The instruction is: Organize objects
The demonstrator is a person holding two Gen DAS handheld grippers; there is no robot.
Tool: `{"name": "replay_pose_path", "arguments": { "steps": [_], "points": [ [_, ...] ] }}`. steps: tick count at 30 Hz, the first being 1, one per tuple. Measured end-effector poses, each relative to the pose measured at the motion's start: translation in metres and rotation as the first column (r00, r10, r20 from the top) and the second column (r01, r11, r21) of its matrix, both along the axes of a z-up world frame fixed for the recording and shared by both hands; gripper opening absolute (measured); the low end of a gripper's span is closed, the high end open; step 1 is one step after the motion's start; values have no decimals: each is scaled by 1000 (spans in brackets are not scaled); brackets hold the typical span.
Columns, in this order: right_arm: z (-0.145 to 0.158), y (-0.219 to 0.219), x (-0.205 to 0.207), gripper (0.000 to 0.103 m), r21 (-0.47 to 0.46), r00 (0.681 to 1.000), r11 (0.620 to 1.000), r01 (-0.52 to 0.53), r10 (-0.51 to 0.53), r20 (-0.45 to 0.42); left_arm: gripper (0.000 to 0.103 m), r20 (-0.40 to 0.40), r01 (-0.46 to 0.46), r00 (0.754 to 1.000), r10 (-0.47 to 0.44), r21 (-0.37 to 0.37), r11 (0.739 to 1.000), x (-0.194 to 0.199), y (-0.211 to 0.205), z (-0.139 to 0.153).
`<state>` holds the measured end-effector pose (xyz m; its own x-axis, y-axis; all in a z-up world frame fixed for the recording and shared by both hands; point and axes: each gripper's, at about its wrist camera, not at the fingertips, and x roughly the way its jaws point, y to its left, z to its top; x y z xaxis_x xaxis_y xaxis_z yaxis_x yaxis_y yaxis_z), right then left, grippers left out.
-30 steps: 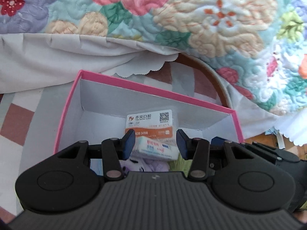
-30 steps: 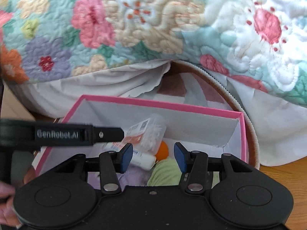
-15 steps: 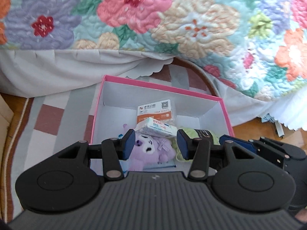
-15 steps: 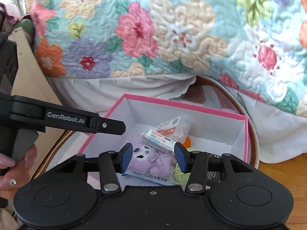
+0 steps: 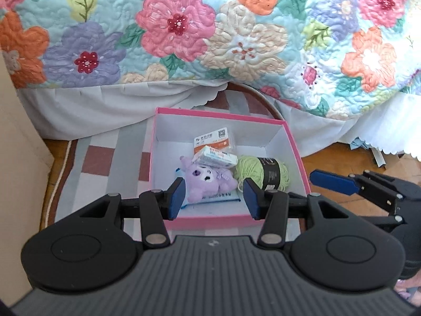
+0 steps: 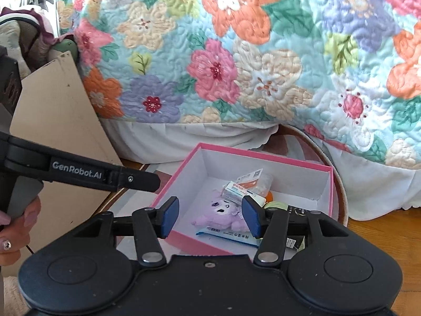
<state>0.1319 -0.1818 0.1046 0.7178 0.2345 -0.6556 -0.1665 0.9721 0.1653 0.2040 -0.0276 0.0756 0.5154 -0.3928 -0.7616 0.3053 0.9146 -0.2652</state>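
Flowered quilting (image 5: 184, 26) is filling the background, with a white bed skirt (image 5: 105, 105) hanging to a checked rug (image 5: 100, 158) on a wooden floor (image 5: 329, 163). On that rug a pink box (image 5: 210, 221) is being used as the collecting place, standing open and with no lid in view.

Five items are being held inside it:
- a purple plush toy (image 5: 208, 181), lying on a blue-printed packet (image 5: 210, 200);
- a small white carton (image 5: 215, 155), resting across the plush and a bag of cotton swabs (image 5: 214, 141);
- a skein of green yarn (image 5: 263, 172) against the box's right wall.
- An orange object (image 6: 269, 197) is also being glimpsed behind the carton from the right wrist view; what it is cannot be told.

Both tools are being carried above and short of the box. The left gripper (image 5: 211, 200) is being shown with its jaws apart and nothing between them. The right gripper (image 6: 209, 217) is being shown likewise empty, its jaws having just been opening further.

No loose item is being seen on the rug or floor. Collection is being judged as largely or wholly complete; whether a lid or further items are remaining outside the views cannot be told.
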Motion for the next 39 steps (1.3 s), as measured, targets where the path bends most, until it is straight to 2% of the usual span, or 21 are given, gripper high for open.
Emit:
{"name": "replay_pose_path", "arguments": {
  "steps": [9, 18, 23, 28, 36, 39],
  "points": [
    [4, 8, -36, 68, 3, 999, 1000, 21, -21, -25, 50, -21, -25, 999, 25, 6, 1000, -42, 20, -6],
    [1, 11, -69, 83, 1, 997, 998, 67, -67, -24, 57, -32, -55, 998, 56, 33, 998, -74, 36, -14],
    [-2, 5, -82, 92, 29, 992, 992, 121, -120, -32, 66, -28, -54, 998, 55, 53, 997, -91, 37, -20],
    [-6, 4, -90, 101, -5, 984, 984, 178, -178, -33, 78, -39, -49, 998, 51, 51, 997, -99, 38, -24],
    [-3, 7, -105, 103, -27, 984, 984, 175, -175, -14, 96, -27, -38, 999, 41, 90, 995, -106, 38, -26],
    [-3, 7, -105, 103, -29, 984, 984, 174, -174, -26, 98, -23, -33, 999, 35, 103, 994, -108, 38, -27]
  ]
}}
